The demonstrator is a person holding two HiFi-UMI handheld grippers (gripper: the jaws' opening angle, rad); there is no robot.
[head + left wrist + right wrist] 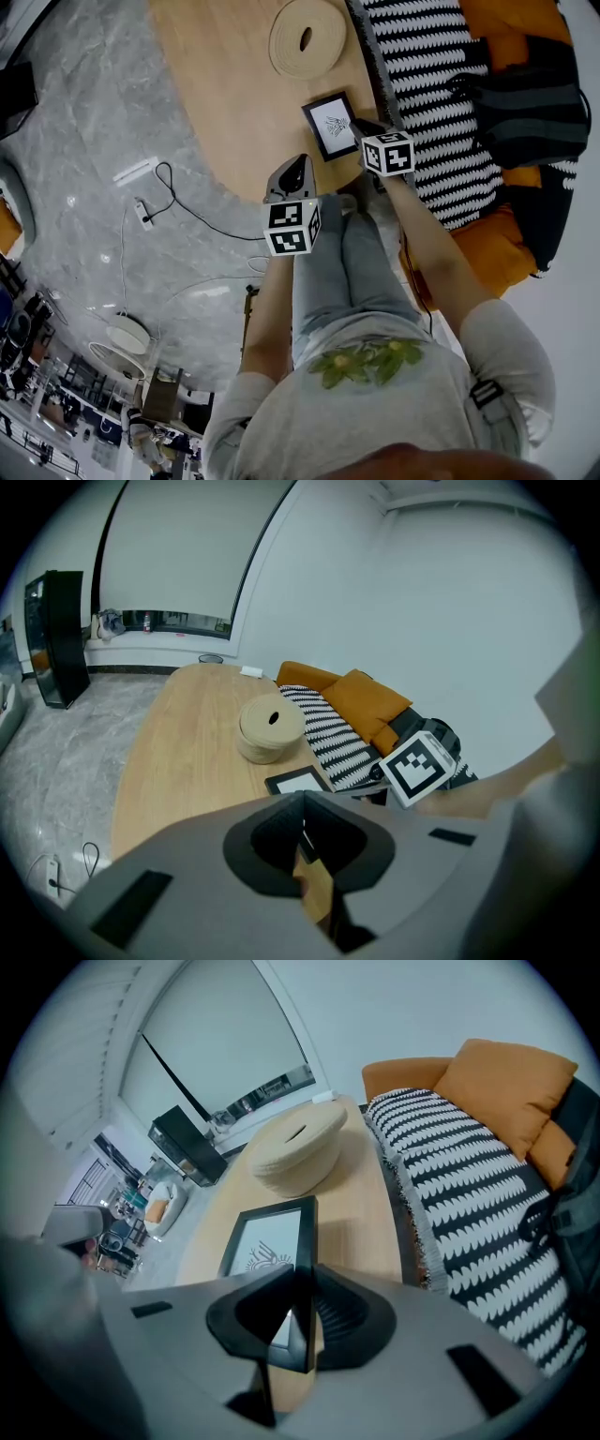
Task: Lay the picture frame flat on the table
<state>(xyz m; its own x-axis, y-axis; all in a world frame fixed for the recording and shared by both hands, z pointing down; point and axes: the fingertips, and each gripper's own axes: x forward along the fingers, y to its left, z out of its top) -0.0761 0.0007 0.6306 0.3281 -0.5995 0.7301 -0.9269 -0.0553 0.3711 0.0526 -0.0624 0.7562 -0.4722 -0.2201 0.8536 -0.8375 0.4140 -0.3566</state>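
Both right gripper [305, 1271] jaws pinch one edge of the picture frame [267, 1237].

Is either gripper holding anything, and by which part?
The right gripper is shut on the picture frame, pinching one black side rail near its close end. The left gripper holds nothing.

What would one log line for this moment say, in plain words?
right tongs: shut on picture frame edge | left tongs: shut, empty | table: frame on it, tilt unclear
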